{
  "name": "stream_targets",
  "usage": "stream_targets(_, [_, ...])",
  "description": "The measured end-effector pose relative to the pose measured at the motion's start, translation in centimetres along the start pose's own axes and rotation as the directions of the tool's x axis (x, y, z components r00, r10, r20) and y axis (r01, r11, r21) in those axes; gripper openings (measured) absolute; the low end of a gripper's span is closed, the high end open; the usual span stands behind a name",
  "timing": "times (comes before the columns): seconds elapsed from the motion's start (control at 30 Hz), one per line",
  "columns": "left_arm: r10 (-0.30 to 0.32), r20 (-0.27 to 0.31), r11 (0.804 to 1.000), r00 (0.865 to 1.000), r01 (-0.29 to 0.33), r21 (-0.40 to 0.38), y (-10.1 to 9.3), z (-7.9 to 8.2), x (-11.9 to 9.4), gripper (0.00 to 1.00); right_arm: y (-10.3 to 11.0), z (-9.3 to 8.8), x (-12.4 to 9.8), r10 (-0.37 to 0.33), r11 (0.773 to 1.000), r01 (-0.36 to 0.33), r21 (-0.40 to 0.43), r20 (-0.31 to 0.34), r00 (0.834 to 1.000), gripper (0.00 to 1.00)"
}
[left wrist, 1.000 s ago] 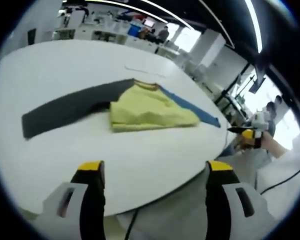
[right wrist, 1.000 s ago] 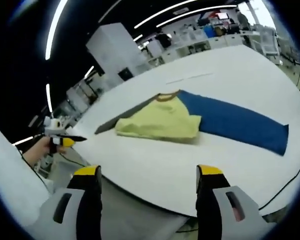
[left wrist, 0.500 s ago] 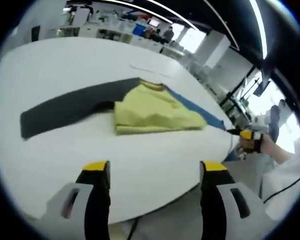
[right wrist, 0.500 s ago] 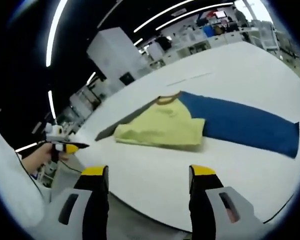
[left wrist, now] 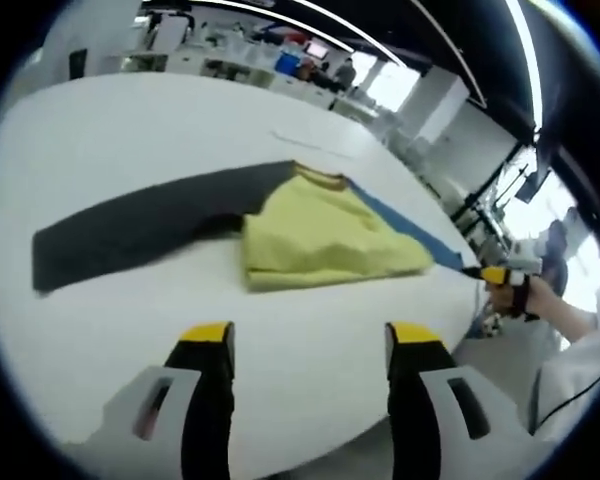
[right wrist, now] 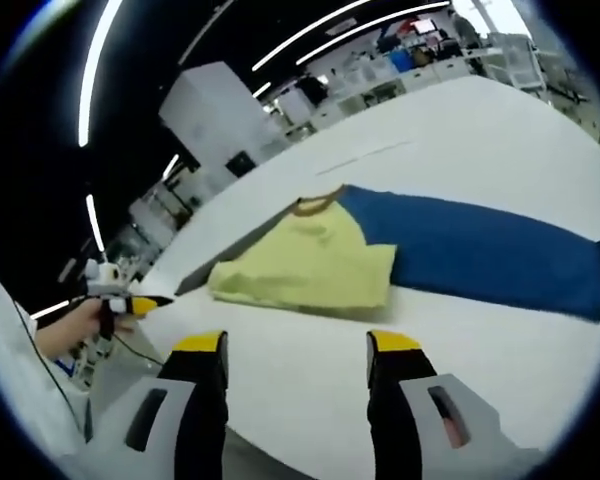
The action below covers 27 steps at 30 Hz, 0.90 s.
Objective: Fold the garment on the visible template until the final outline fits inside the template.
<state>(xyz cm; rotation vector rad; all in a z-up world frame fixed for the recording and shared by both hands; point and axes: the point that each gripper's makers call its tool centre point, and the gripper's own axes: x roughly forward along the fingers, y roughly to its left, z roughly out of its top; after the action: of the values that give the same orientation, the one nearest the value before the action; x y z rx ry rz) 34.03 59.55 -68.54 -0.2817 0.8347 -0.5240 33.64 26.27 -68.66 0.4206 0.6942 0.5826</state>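
white table [left wrist: 100,130] (round-edged), shelving [right wrist: 215,115] and ceiling lights [right wrist: 100,60] behind.

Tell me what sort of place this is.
Probably an open-plan lab or workshop: a big white table holding the garment, long ceiling light strips, and rows of benches with equipment behind.

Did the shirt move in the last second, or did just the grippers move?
Just the grippers. Both the left gripper and the right gripper came forward over the white table, and their jaws closed in a little, still open and empty. Nothing was grabbed or let go. The shirt stayed put, body folded up, dark sleeve and blue sleeve still spread flat.
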Motion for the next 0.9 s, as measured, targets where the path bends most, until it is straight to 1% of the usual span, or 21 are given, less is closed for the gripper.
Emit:
stream_targets(0.1, [0.006, 0.002, 1.000, 1.000, -0.006, -0.003, 0.5, 0.3, 0.5, 0.54, -0.3, 0.0, 0.4, -0.005, 1.000, 0.005, 0.007, -0.003, 1.000, 0.53])
stream_targets(0.27, [0.027, 0.020, 1.000, 0.999, -0.027, -0.006, 1.4, 0.9, 1.3, 0.46, -0.6, -0.1, 0.9, -0.008, 1.000, 0.008, 0.028, -0.007, 1.000, 0.50])
stream_targets(0.37, [0.034, 0.024, 0.999, 0.999, -0.034, -0.010, 1.8, 1.2, 1.8, 0.45, -0.9, -0.2, 1.2, -0.013, 0.999, 0.013, 0.030, -0.013, 1.000, 0.50])
stream_targets(0.63, [0.051, 0.019, 0.999, 0.999, -0.051, -0.011, 3.1, 1.5, 3.3, 0.38, -2.0, -0.2, 1.8, -0.032, 0.998, 0.032, 0.047, -0.013, 0.999, 0.45])
stream_targets(0.73, [0.059, 0.012, 0.998, 0.998, -0.058, -0.014, 3.7, 1.7, 4.0, 0.37, -2.2, -0.3, 1.9, -0.034, 0.998, 0.035, 0.052, -0.018, 0.999, 0.46])
stream_targets(0.9, [0.069, 0.024, 0.998, 0.997, -0.068, -0.016, 4.4, 2.3, 4.9, 0.32, -2.7, -0.6, 2.3, -0.041, 0.998, 0.043, 0.044, -0.037, 0.998, 0.45])
